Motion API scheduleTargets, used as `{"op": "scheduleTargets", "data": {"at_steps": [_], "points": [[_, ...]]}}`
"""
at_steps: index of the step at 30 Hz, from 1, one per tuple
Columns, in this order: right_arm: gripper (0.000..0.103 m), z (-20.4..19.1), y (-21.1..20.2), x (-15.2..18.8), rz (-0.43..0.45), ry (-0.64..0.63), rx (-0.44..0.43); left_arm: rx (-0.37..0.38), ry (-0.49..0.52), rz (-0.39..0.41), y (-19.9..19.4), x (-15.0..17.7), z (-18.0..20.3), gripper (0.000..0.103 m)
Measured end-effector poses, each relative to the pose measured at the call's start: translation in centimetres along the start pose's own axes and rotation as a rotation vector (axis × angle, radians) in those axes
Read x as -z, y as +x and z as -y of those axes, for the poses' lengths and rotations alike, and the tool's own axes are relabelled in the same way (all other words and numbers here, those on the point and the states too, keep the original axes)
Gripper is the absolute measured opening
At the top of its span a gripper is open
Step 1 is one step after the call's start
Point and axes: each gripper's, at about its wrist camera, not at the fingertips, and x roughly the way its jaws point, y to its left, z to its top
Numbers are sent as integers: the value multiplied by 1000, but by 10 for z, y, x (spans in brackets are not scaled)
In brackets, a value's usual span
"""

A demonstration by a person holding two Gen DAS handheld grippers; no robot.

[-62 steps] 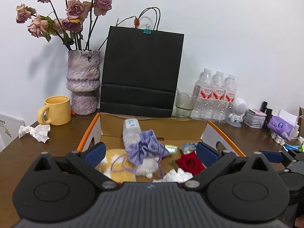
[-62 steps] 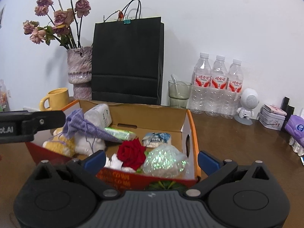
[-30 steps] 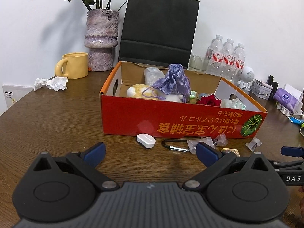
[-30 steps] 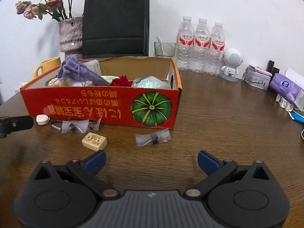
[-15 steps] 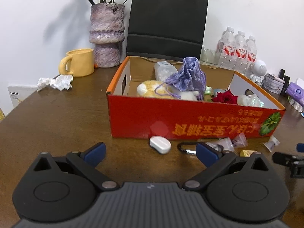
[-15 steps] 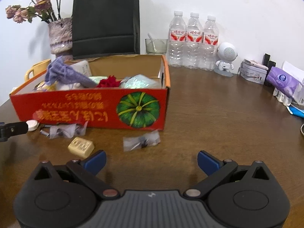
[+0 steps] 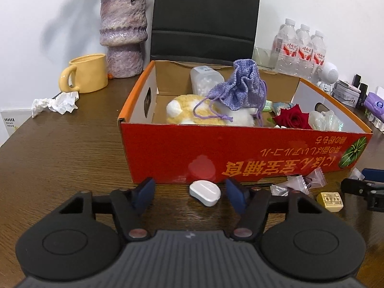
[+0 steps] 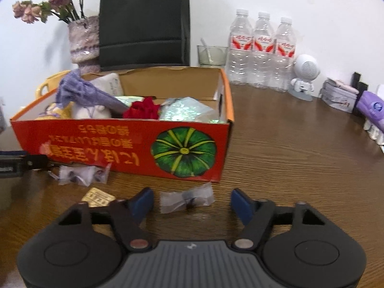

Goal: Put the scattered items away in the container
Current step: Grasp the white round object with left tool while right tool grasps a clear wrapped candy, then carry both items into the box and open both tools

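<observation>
Since the earlier frames both tongs are dropping from over the box to the bench in front of it, and both sets of jaws have just been closing. The left tongs (image 7: 189,190) are now half-spread, bracketing the white oval case (image 7: 205,192), pads not yet touching it. The right tongs (image 8: 192,202) are also half-spread, straddling a clear candy wrapper (image 8: 187,198), gaps showing on both sides. Step in hand: a two-handed pick of the leftovers. Next move, I'd say, is finishing both squeezes, then lifting over the red box's (image 7: 240,153) front wall. Still loose on the bench: more wrapped candies (image 7: 304,182), a yellow block (image 7: 330,201), and crumpled paper (image 7: 56,103) lying well apart.
</observation>
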Motion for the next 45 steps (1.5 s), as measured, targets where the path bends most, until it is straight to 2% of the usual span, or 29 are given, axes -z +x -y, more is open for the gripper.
{"op": "scheduleTargets", "data": {"at_steps": [1,2,3,4,5,9,14,19,31,38,42,45], "points": [[42,-1,-2,1,4,-6,-6,1,6,0,0,0,0,50],[37,-2,-4,2,7,-9,-14,3,12,2,-1,1,1,43],[35,-3,-5,2,9,-13,-17,6,17,3,-2,2,1,29],[35,-4,-7,4,10,-18,-16,9,23,3,-3,2,2,28],[34,-5,-8,5,13,-22,-16,12,28,3,-4,3,2,28],[18,-3,-16,6,36,-4,-25,29,31,7,-9,7,4,28],[16,-1,-21,7,50,12,-35,29,24,21,-13,8,3,28],[7,1,-32,6,93,31,-48,35,28,42,-19,10,4,28],[4,2,-50,7,155,56,-70,64,33,75,-33,15,10,28],[4,4,-67,5,201,85,-99,98,-5,116,-52,13,8,28],[4,0,-85,-8,275,67,-127,154,-41,163,-70,-3,6,28],[4,-3,-90,-28,310,52,-136,167,-45,199,-74,-25,8,28]]}}
